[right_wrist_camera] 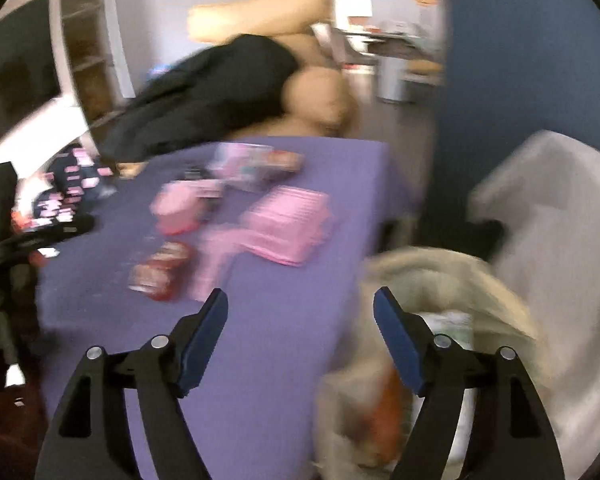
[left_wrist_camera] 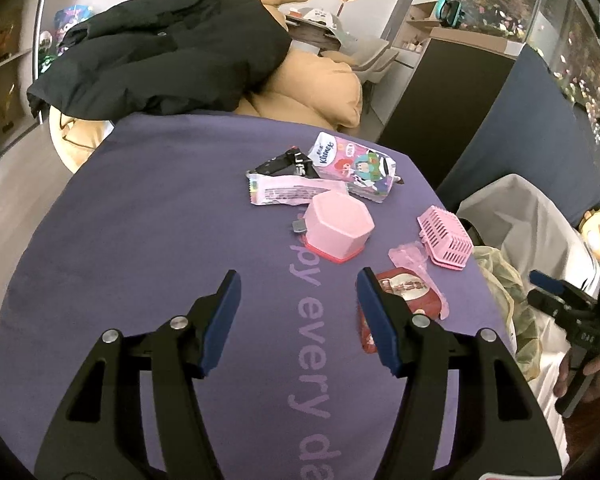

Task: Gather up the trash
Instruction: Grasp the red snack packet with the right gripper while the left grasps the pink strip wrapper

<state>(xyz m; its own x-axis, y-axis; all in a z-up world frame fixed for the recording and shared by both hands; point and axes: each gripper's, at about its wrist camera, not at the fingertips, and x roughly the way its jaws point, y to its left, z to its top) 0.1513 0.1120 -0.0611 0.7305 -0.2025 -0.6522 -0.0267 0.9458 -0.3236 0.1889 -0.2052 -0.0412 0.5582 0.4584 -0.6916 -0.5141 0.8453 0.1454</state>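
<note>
Left wrist view: the left tool (left_wrist_camera: pixel 298 316) is held spread and empty over the purple bench (left_wrist_camera: pixel 140 240), aimed toward the red wrapper (left_wrist_camera: pixel 408 292), while the right tool (right_wrist_camera: pixel 300 332), equally spread and empty, is poised beside the lined bin (right_wrist_camera: pixel 440 272), likely for dropping trash.

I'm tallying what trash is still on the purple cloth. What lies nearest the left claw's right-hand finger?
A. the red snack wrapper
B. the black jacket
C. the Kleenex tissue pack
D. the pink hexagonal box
A: in the left wrist view the red snack wrapper lies right beside and partly behind that finger of the left claw, while the pink hexagonal box and the Kleenex tissue pack sit farther up the cloth.
</note>
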